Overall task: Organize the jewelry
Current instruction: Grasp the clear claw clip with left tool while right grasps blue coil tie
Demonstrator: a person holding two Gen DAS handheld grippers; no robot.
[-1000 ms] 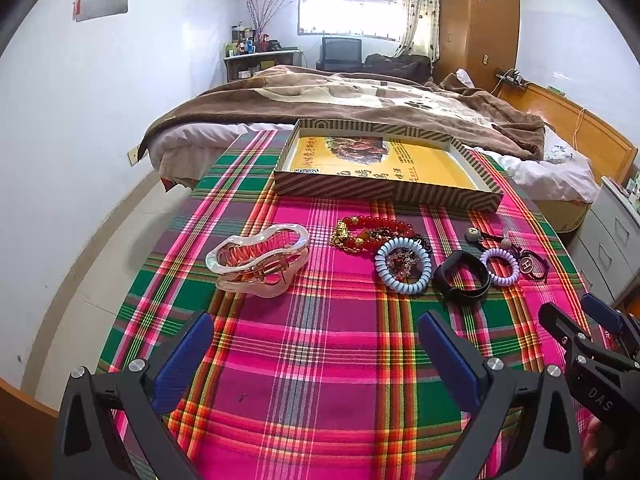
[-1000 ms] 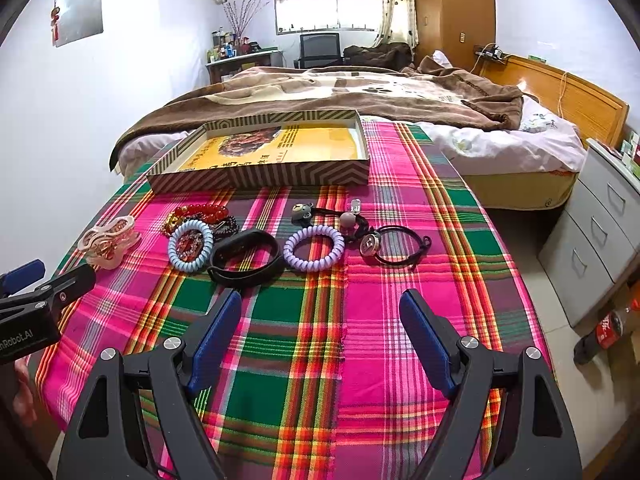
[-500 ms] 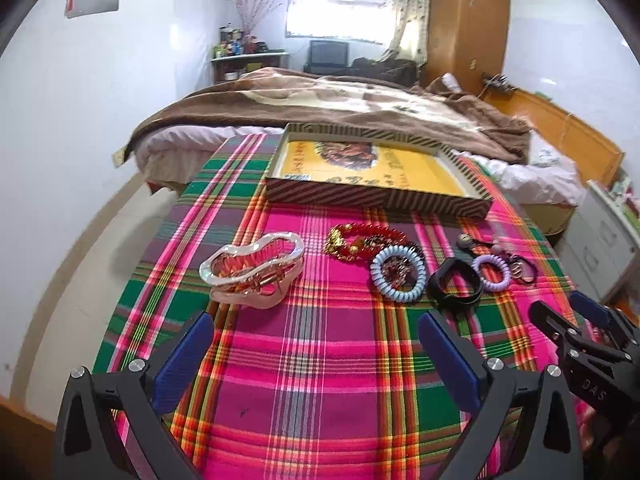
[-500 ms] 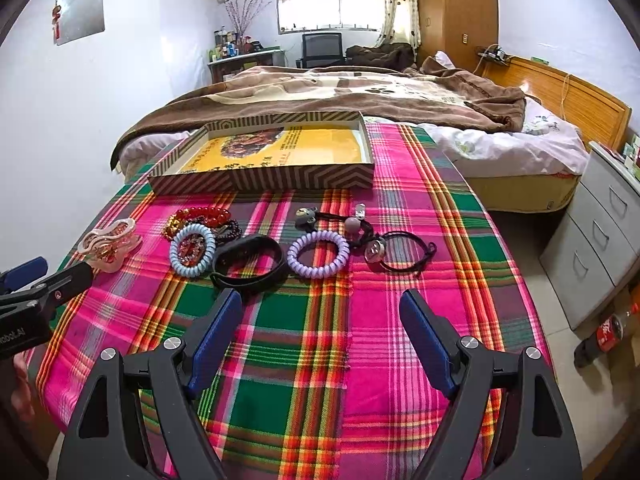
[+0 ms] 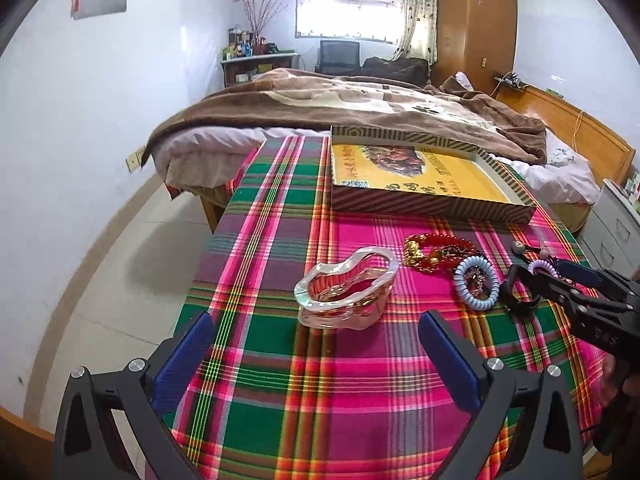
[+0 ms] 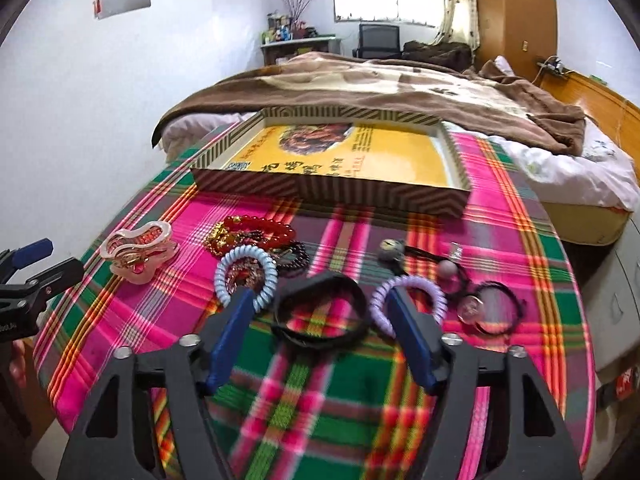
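Hair claw (image 6: 138, 254), bracelets (image 6: 256, 236), hair ties (image 6: 408, 300) lie in a row before the box (image 6: 328, 190).

Right claw (image 5: 556, 280) body, near right: white letters "D4S", partly cut off; yellow box (image 6: 352, 160) lining, far tabletop: print too small to read

Brown blanket (image 5: 360, 108) on bed; wooden wardrobe (image 5: 476, 20) (far wall); office chair (image 6: 378, 40)

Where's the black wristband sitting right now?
In the right wrist view, the black wristband lies on the plaid cloth between the blue coil tie and the purple coil tie, framed by the right tongs.
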